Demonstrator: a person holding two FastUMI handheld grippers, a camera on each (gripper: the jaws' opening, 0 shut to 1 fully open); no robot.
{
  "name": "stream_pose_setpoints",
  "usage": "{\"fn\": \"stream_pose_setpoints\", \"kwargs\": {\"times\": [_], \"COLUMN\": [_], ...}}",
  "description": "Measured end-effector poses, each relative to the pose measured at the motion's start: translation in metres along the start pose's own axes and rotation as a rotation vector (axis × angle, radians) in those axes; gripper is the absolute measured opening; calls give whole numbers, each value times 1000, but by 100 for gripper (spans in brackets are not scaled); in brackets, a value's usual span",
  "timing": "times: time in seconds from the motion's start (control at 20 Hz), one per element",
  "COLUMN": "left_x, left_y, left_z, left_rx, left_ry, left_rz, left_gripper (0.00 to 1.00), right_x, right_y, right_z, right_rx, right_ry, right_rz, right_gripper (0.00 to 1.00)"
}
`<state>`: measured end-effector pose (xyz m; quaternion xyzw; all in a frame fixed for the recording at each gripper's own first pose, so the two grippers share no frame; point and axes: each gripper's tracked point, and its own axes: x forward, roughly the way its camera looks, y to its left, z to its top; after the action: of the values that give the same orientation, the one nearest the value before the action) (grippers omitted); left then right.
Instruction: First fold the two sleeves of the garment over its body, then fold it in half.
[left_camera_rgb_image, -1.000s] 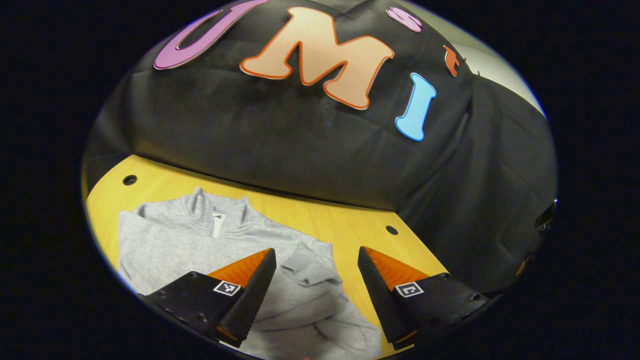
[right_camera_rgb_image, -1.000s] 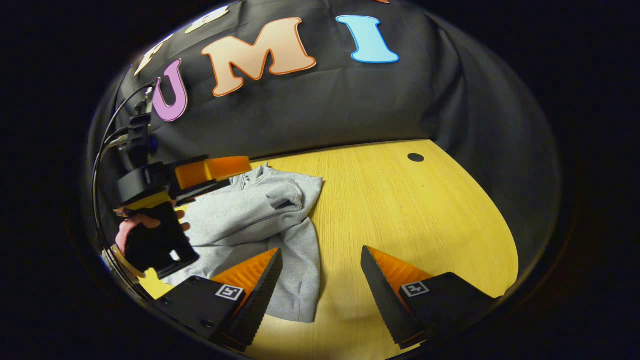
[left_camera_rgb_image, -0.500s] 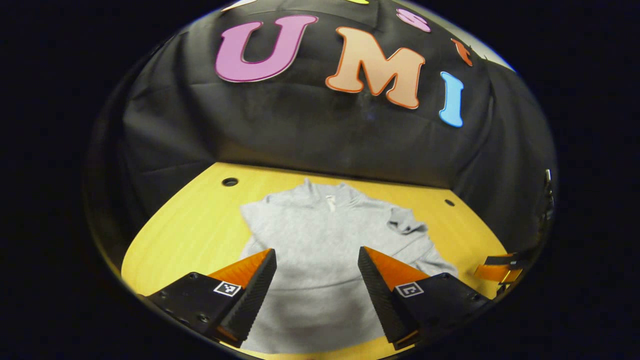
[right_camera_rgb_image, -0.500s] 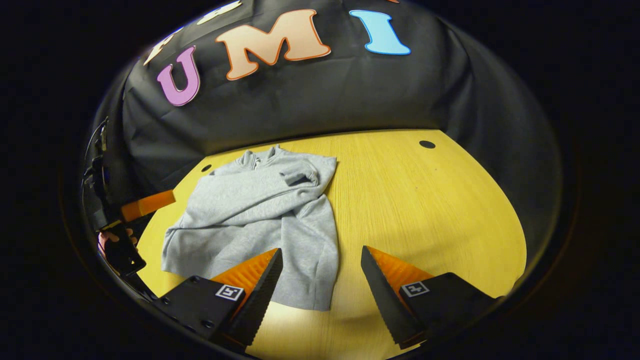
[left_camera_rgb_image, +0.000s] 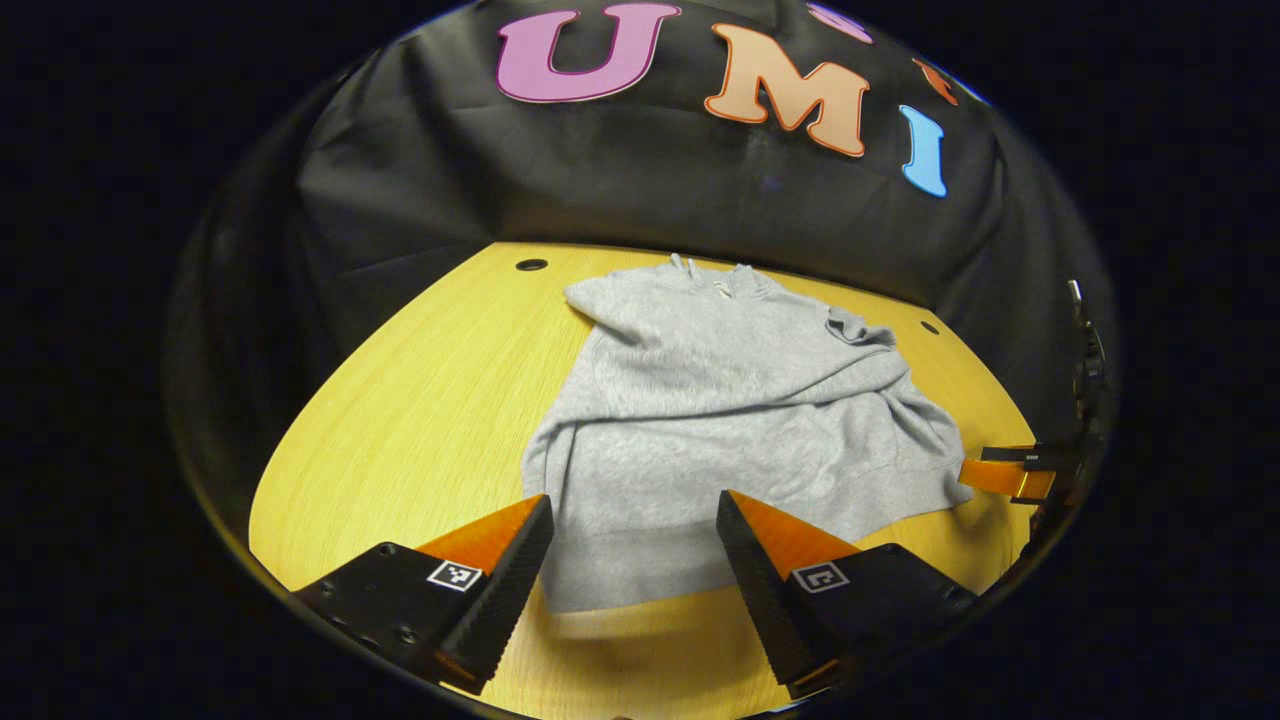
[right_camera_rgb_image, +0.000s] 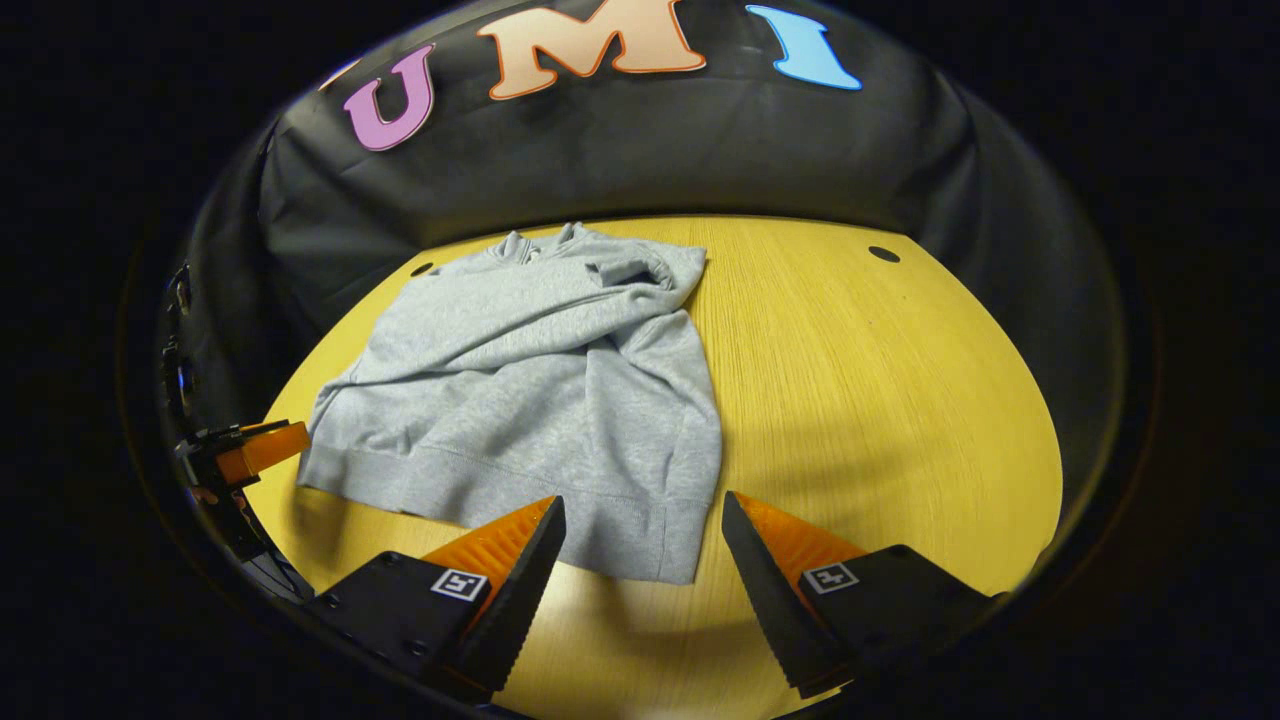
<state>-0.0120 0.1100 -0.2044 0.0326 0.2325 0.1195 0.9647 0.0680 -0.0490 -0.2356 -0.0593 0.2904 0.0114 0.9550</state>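
On the yellow table (left_camera_rgb_image: 400, 400), the grey garment (left_camera_rgb_image: 720, 410) is laid flat with sleeves folded over its body, while left gripper (left_camera_rgb_image: 634, 560) and right gripper (right_camera_rgb_image: 640, 560) are held wide apart, empty, near its hem.

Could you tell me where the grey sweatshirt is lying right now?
The grey sweatshirt lies flat on the yellow table, collar toward the black cloth wall, its hem just ahead of the right gripper.

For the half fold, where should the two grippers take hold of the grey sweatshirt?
Probably at the ribbed bottom hem of the grey sweatshirt, one corner per gripper, coming in low from the near table edge. The hem lies flat and nearest both open grippers, and the sleeves already lie across the body.
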Motion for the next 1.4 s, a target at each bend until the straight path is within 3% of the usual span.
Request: {"fn": "stream_pose_setpoints", "kwargs": {"times": [0.2, 0.35, 0.4, 0.65, 0.7, 0.75, 0.8, 0.85, 0.95, 1.0, 1.05, 1.1, 1.15, 1.25, 1.4], "left_x": [7, 10, 11, 14, 14, 15, 16, 17, 21, 24, 25, 26, 26, 26, 27], "left_y": [7, 10, 12, 11, 9, 8, 5, 2, -5, -9, -11, -12, -12, -13, -12], "left_z": [-20, -25, -28, -32, -33, -32, -31, -30, -26, -26, -24, -23, -23, -22, -21], "left_rx": [-9, 2, 4, 51, 53, 45, 37, 29, 12, 2, -15, -28, -31, -26, 0], "left_ry": [45, 48, 53, 29, 25, 18, 7, -5, -21, -23, -23, -19, -12, 4, 22], "left_rz": [15, 26, 31, 65, 66, 66, 57, 39, -1, -24, -38, -46, -52, -58, -44], "left_gripper": [96, 95, 95, 93, 93, 88, 87, 75, 45, 34, 19, 12, 5, 0, 0], "right_x": [10, 11, 11, 12, 11, 12, 12, 14, 14, 15, 14, 15, 16, 16, 14], "right_y": [6, 9, 9, 10, 10, 10, 10, 9, 7, 9, 13, 13, 14, 15, 17], "right_z": [-16, -19, -17, -18, -17, -17, -17, -17, -16, -16, -17, -16, -16, -15, -17], "right_rx": [-21, -55, -56, -54, -52, -49, -45, -51, -37, -43, -27, -21, -29, -52, -32], "right_ry": [31, 24, 14, 8, 9, 13, 16, 19, 20, 22, 32, 28, 30, 29, 47], "right_rz": [-12, -23, -23, -20, -20, -19, -18, -15, -26, -18, -13, -10, -12, -9, -2], "right_gripper": [98, 94, 99, 98, 92, 93, 84, 84, 60, 48, 47, 26, 23, 11, 7]}}
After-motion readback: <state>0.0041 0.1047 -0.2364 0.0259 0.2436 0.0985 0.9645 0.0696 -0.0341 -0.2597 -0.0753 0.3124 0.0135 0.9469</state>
